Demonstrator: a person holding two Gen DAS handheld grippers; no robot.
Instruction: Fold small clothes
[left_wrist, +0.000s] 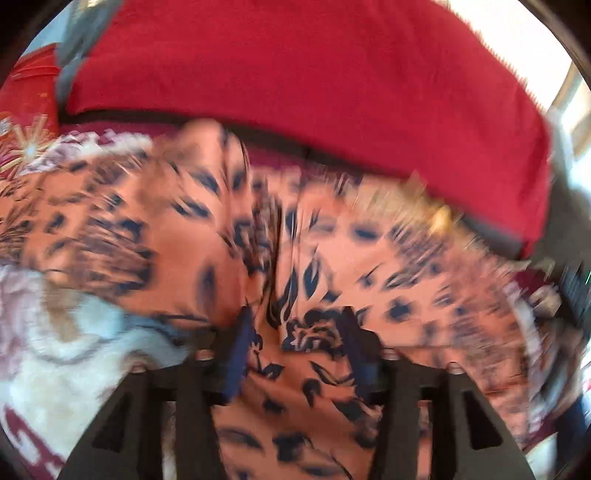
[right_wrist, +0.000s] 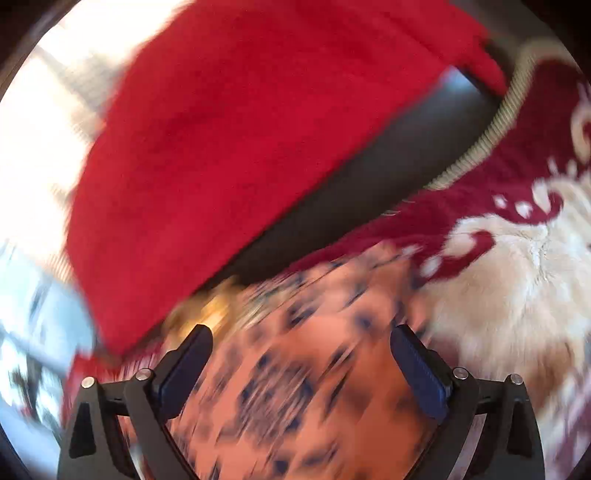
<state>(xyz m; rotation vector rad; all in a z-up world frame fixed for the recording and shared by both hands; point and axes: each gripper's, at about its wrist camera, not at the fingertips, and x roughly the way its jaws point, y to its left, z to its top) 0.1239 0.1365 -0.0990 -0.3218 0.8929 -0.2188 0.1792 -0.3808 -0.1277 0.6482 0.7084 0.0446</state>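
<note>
The orange floral garment (left_wrist: 325, 258) lies rumpled across the cream-and-maroon blanket (right_wrist: 517, 266), near both claws, with the red cushion (left_wrist: 314, 81) on its far side. I judge the fold barely begun — I see no clean crease or squared edge, only a deep wrinkle running through the middle of the cloth, so nearly all the work is left. The fabric looks thin and limp, peach-orange with dark blue leaf and flower prints; both views are smeared by blur, so its outline is hard to trace. My left claw (left_wrist: 295, 347) sits over the cloth with fabric bunched between its fingers — whether it is actually clenched on it I cannot tell. My right claw (right_wrist: 301, 369) is spread wide, holding nothing, above the garment's right part.
</note>
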